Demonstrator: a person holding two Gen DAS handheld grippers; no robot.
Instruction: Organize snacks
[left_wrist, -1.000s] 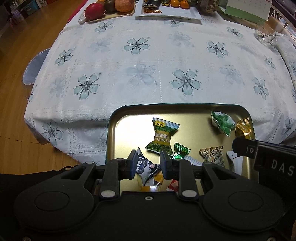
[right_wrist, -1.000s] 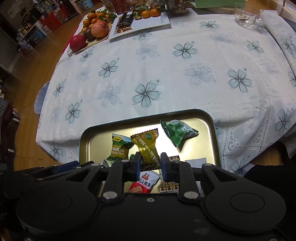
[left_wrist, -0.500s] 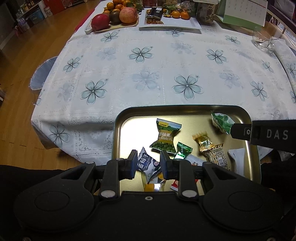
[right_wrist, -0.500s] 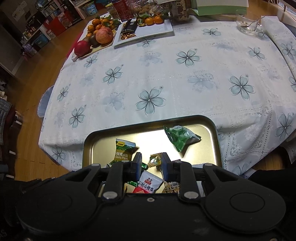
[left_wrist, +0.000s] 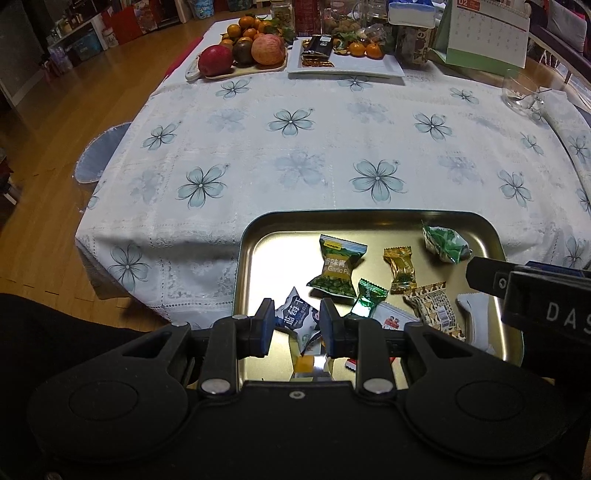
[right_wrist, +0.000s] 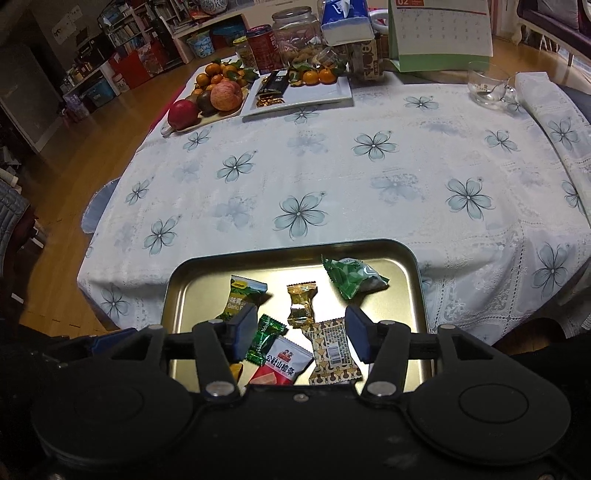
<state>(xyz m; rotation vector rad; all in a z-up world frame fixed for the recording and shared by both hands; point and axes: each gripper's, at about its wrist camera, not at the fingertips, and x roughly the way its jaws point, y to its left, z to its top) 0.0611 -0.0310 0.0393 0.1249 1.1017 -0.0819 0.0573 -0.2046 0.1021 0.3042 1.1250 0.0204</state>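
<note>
**Snacks (right_wrist: 284, 363) loose in gold tray, one pinched on left**

Scattered across a gold tray (left_wrist: 280, 236) at the near edge of the flower-clothed counter (left_wrist: 295, 155), with the rest of the cloth bare out to fruit and plates at the far end.

Left hand-held gripper (left_wrist: 297, 325): pinching a blue-and-white packet (left_wrist: 295, 315) over the tray's near left part, pads pressed on both its sides.

Right hand-held gripper (right_wrist: 301, 332): jaws just opened and now spread, nothing pressed between them. Hovering over the tray's near right part.

Seen through that gap, lying flat on the tray: a small green candy (right_wrist: 267, 334), a red packet, a patterned brown packet (right_wrist: 330, 349). Just beyond, a gold candy (right_wrist: 301, 302); further right, a puffy green packet (right_wrist: 351, 277); to the left, a garlic-pea packet (right_wrist: 240, 299).

Probably decisive for the next pick: the patterned brown packet, directly below and ahead of the right jaws, long axis running near to far, so the jaws already straddle its narrow width. Right side nearer and free; left side occupied.

Hard to read:
- Near ends of the red and patterned packets cut off by the right body.
- Something orange (left_wrist: 304, 365) under the left jaws, not identifiable.
- A white packet (left_wrist: 471, 317) at the right rim, partly masked in the left view by the other tool.
- Cannot tell whether the held packet is touching the tray.
</note>
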